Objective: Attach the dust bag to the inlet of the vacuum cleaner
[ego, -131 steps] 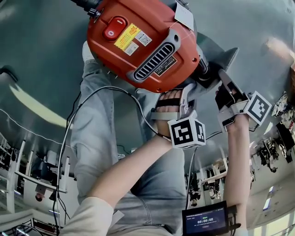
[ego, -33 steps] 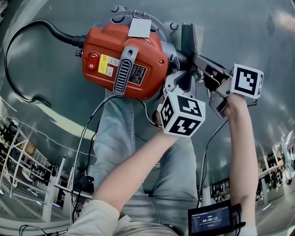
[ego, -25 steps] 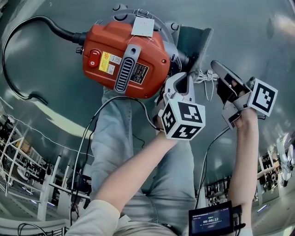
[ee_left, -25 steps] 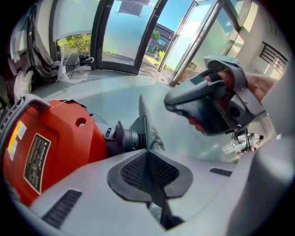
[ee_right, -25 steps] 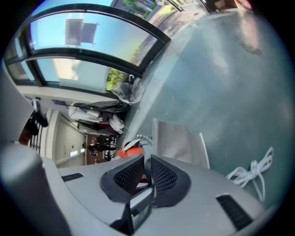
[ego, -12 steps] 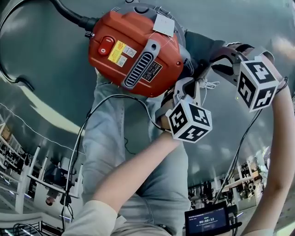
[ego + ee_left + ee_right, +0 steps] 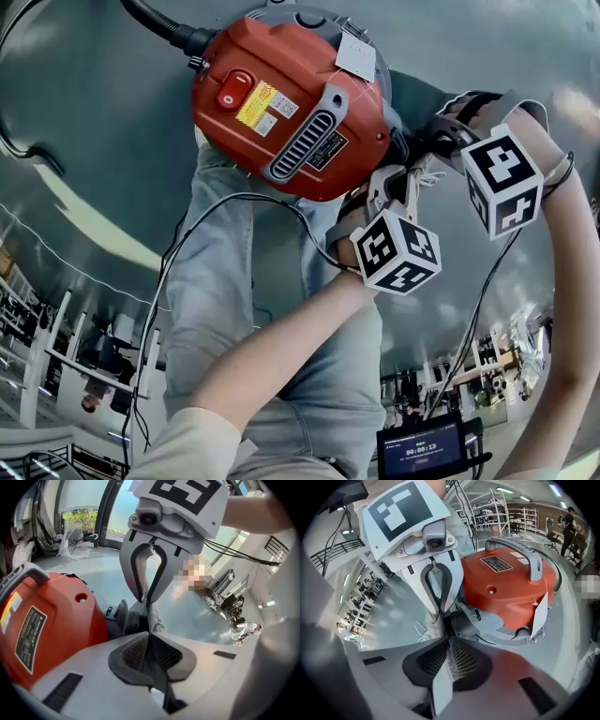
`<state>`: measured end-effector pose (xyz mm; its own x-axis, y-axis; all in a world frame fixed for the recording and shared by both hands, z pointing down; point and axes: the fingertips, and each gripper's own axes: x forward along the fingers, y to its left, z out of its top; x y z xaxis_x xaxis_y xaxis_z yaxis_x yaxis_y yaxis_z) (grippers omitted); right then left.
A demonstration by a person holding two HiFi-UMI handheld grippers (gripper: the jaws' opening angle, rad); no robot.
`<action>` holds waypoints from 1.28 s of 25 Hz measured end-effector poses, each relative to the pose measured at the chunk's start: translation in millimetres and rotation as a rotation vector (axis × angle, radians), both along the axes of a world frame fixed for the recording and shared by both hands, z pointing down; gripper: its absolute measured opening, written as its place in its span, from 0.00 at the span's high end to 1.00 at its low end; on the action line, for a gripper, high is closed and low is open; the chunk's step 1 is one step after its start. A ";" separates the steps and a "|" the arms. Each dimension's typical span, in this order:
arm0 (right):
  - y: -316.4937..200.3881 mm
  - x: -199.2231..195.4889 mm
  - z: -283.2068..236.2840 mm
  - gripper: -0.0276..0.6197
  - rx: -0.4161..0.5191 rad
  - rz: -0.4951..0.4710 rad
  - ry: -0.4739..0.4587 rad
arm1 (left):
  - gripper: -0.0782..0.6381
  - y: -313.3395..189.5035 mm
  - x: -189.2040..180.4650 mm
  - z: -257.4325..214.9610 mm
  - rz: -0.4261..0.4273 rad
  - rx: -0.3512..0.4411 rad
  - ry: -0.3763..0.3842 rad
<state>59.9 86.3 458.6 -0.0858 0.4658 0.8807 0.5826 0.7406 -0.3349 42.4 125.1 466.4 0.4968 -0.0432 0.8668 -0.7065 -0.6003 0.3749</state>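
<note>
The red vacuum cleaner point(image 7: 286, 103) lies on the floor, and its black inlet point(image 7: 125, 619) points toward both grippers. The grey dust bag point(image 7: 419, 97) hangs at the inlet, with a white drawstring point(image 7: 424, 174) dangling. My left gripper point(image 7: 397, 180) is shut on the bag's fabric edge point(image 7: 151, 616). My right gripper point(image 7: 434, 141) faces it from the other side and is shut on the same grey fabric point(image 7: 440, 629). In the right gripper view the inlet point(image 7: 460, 622) sits just behind the pinched fabric. The bag's mouth is hidden by the jaws.
A black hose point(image 7: 159, 23) leaves the vacuum's top left. A thin cable point(image 7: 202, 211) runs over the person's jeans point(image 7: 234, 309). A grey handle point(image 7: 520, 550) and a white tag point(image 7: 356, 56) sit on the vacuum. Shelving point(image 7: 508, 515) stands farther back.
The right gripper has come in from the right, where it stood apart, to the bag beside the inlet and closed on the fabric. The left gripper has kept its hold.
</note>
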 end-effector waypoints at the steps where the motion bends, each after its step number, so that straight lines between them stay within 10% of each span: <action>1: 0.2 0.5 0.5 0.90 0.006 -0.017 0.008 | 0.87 0.2 0.1 0.0 0.001 0.000 -0.001; 11: 8.9 4.0 20.1 0.90 0.050 -0.188 0.059 | 0.86 1.7 2.9 -0.3 0.014 0.003 0.020; 32: 1.9 -3.7 10.7 0.91 0.283 -0.001 0.006 | 0.87 -5.0 -8.5 -3.5 -0.193 0.078 0.001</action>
